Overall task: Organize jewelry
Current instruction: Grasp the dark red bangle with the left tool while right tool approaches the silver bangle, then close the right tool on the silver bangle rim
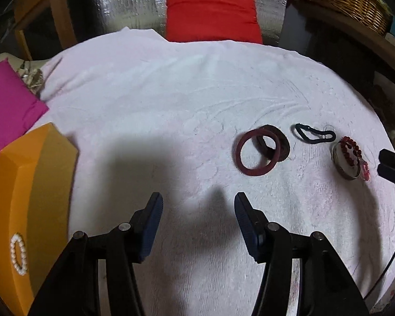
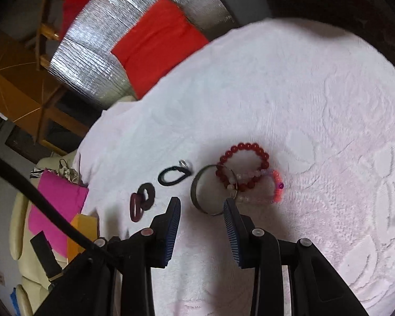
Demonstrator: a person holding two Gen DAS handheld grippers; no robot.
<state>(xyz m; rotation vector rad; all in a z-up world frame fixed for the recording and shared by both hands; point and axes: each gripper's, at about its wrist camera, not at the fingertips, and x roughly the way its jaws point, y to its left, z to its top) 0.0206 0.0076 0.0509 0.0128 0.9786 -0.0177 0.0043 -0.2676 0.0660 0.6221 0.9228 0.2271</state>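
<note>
metal bangle (image 2: 206,197) seemingly tilted on edge, lengthwise away.

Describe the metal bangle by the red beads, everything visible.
The metal bangle is a wide, dull grey-silver band, seemingly metal, darker on its inner wall. It lies tilted on the white towel, partly propped. The red bead bracelet overlaps its far rim, and pale beads touch it on the right. It sits just ahead of the open right claw, between the fingertips' line, not gripped. The left wrist view shows it at the towel's right.
</note>
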